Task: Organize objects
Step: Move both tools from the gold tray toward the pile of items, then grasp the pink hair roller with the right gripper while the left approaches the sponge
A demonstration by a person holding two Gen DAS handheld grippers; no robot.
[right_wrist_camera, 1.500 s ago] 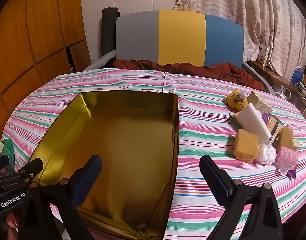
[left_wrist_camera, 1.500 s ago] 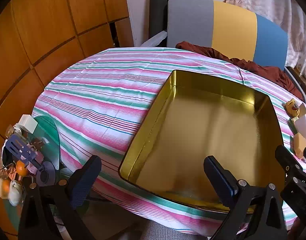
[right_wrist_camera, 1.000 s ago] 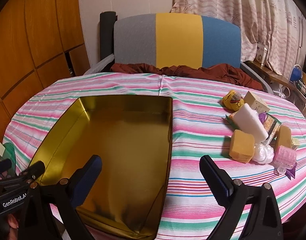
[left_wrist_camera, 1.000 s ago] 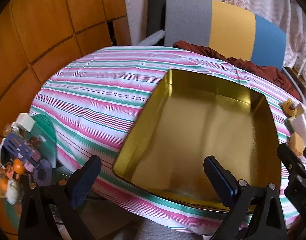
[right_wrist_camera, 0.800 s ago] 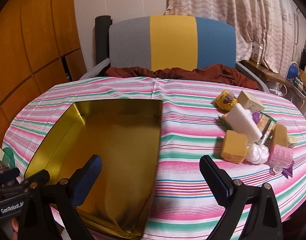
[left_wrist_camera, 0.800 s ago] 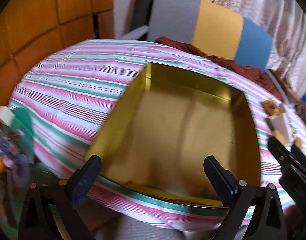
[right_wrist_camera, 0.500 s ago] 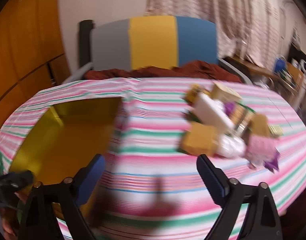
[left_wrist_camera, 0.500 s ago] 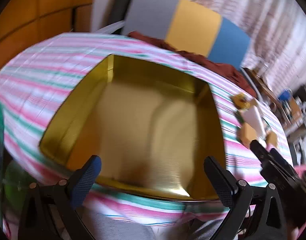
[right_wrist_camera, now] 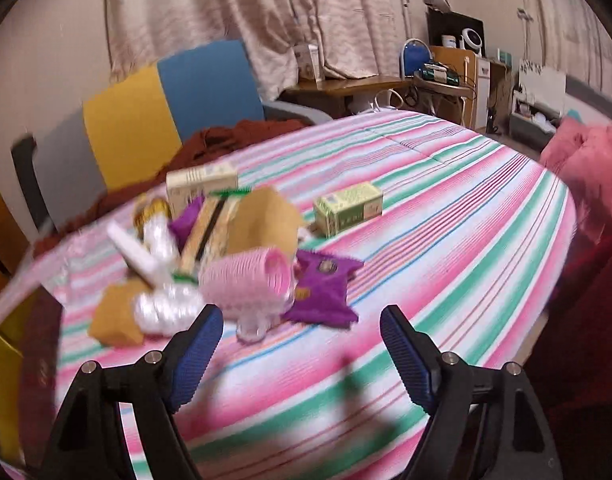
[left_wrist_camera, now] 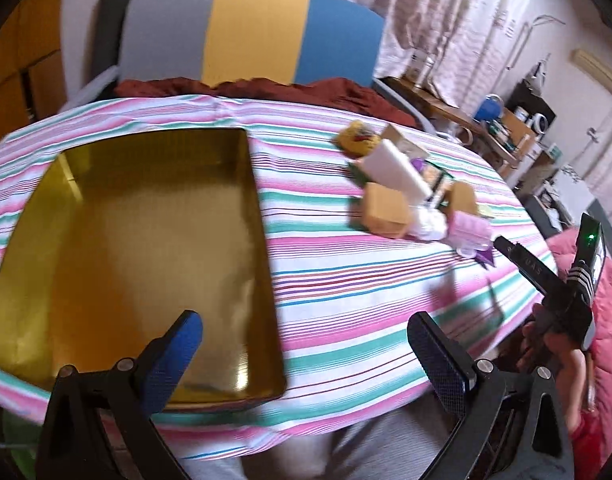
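Note:
A gold metal tray lies empty on the striped tablecloth, left of a pile of small items. My left gripper hangs open above the table's near edge, by the tray's right front corner, with nothing in it. My right gripper is closing but holds nothing. A pink hair roller and a purple packet lie just beyond its tips. Behind them are a tan block, a cream box, a green carton and a pearly white bag.
A chair with a grey, yellow and blue back stands behind the table, a dark red cloth on its seat. A cluttered desk and a pink cushion are to the right. A hand grips the right tool.
Both views have swung right. The right gripper left the tray's side and now faces the pile close up, its jaws slightly narrower. The left gripper slid right along the table edge.

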